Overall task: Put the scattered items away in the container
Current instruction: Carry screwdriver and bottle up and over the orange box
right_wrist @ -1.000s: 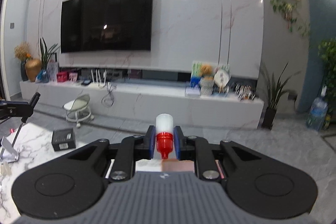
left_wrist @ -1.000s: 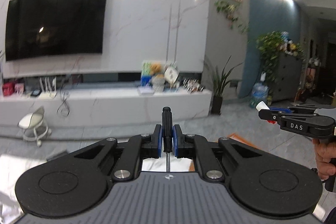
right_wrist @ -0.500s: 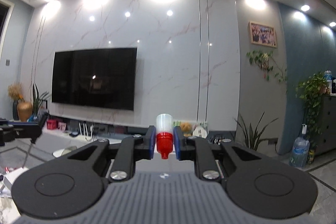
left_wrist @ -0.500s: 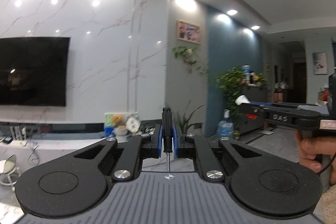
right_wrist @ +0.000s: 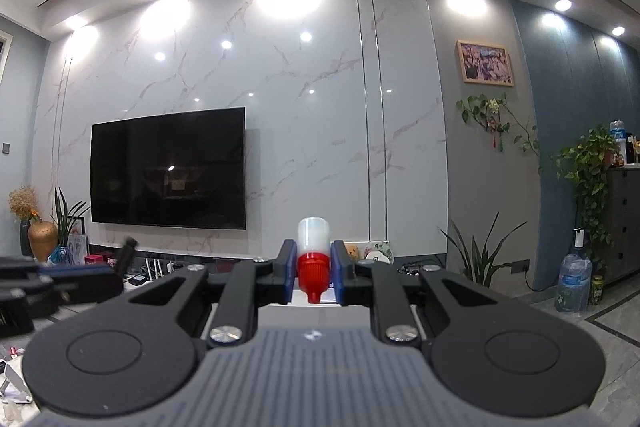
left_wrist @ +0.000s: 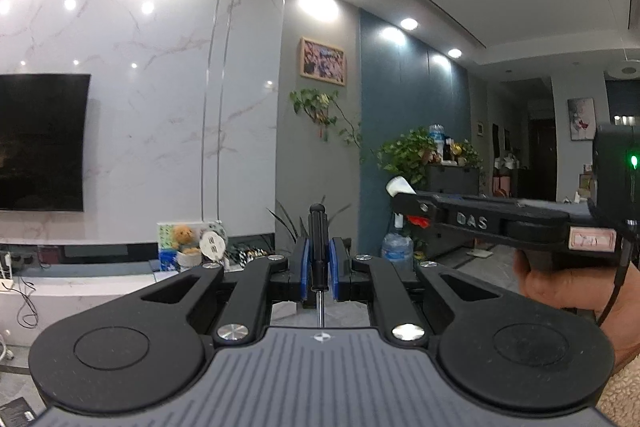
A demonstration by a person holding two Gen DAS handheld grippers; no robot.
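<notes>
My left gripper (left_wrist: 319, 269) is shut on a black-handled screwdriver (left_wrist: 318, 247), handle up, its metal shaft pointing down toward the camera. My right gripper (right_wrist: 313, 269) is shut on a small white bottle with a red cap (right_wrist: 313, 259), held cap down. In the left wrist view the right gripper (left_wrist: 412, 205) shows from the side at the right, held by a hand (left_wrist: 568, 291), with the white bottle end (left_wrist: 396, 185) sticking out. In the right wrist view the left gripper (right_wrist: 120, 269) is a blurred dark shape at the left. No container is in view.
Both cameras look level across a living room: a wall TV (right_wrist: 168, 169), a long white TV bench (left_wrist: 92, 279), potted plants (right_wrist: 480, 259) and a water jug (right_wrist: 573, 283). A corner of the marble table with small items (right_wrist: 12, 383) shows at lower left.
Both grippers have risen and swung right, keeping their loads. The table and floor have dropped out of view; more ceiling shows. The right gripper looks nearer in the left wrist view.
</notes>
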